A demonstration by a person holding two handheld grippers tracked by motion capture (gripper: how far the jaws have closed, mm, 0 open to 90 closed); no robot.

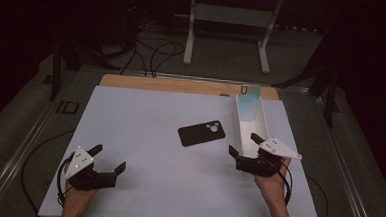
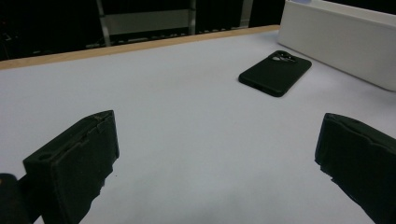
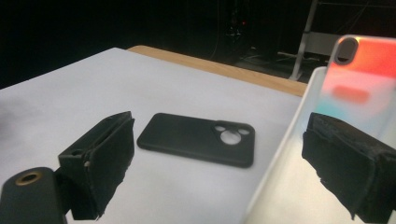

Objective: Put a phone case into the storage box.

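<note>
Two phone cases are sitting in front of you, and the nearer, black phone case (image 1: 201, 133) is lying flat on the white table (image 1: 142, 186), just left of the white tray (image 1: 263, 126). It is resting back side up: a matte, dark shell with rounded corners and a camera cutout of one large round hole and smaller ones at the end facing the tray, through which the pale table is showing. From the left gripper view the black phone case (image 2: 275, 72) is looking thin and low, with a slightly raised lip around the cutout.

You are holding the right gripper (image 1: 246, 144) at the near end of the tray, jaws spread wide and gripping nothing; in the right gripper view its left jaw is standing over the table beside the black phone case (image 3: 198, 138) and its right jaw over the tray's inside. A second case (image 3: 362, 93), glossy with a red-to-teal sheen, is leaning upright at the tray's far end.

You are keeping the left gripper (image 1: 109, 158) low near the table's front left corner, well apart from the black phone case, jaws wide open and empty.
</note>
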